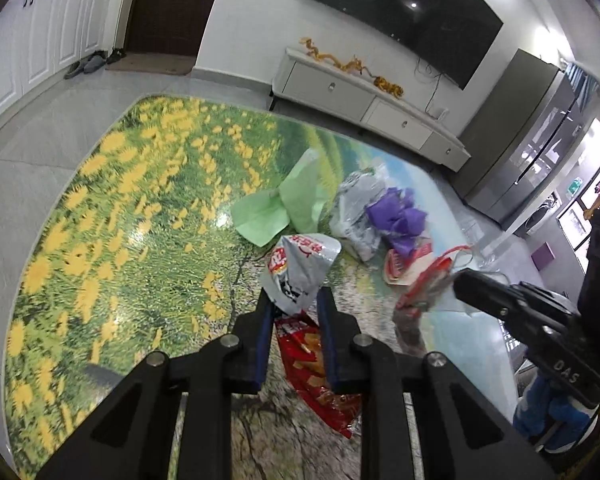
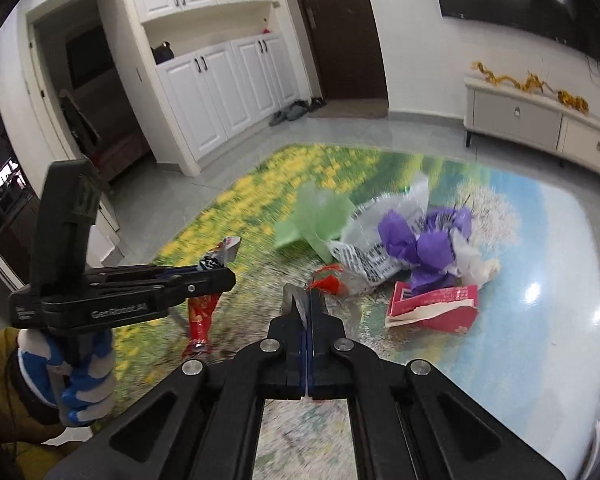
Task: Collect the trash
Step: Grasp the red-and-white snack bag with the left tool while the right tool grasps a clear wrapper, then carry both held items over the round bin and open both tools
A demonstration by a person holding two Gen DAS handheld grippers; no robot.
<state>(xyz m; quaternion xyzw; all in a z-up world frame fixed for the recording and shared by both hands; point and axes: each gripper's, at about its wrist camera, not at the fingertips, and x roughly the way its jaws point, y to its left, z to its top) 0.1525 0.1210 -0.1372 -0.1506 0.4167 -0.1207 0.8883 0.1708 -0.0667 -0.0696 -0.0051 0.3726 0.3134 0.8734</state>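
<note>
Left hand-held gripper (image 1: 294, 300) grasps chip bag (image 1: 300, 268); right hand-held gripper (image 2: 305, 300) clenched on red wrapper (image 2: 332, 282). Lift both straight, hold grip firm; remaining trash ahead.

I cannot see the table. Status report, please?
Left claw grips silver-red snack bag. Right claw shut on clear red-trimmed wrapper. More trash on table.
</note>
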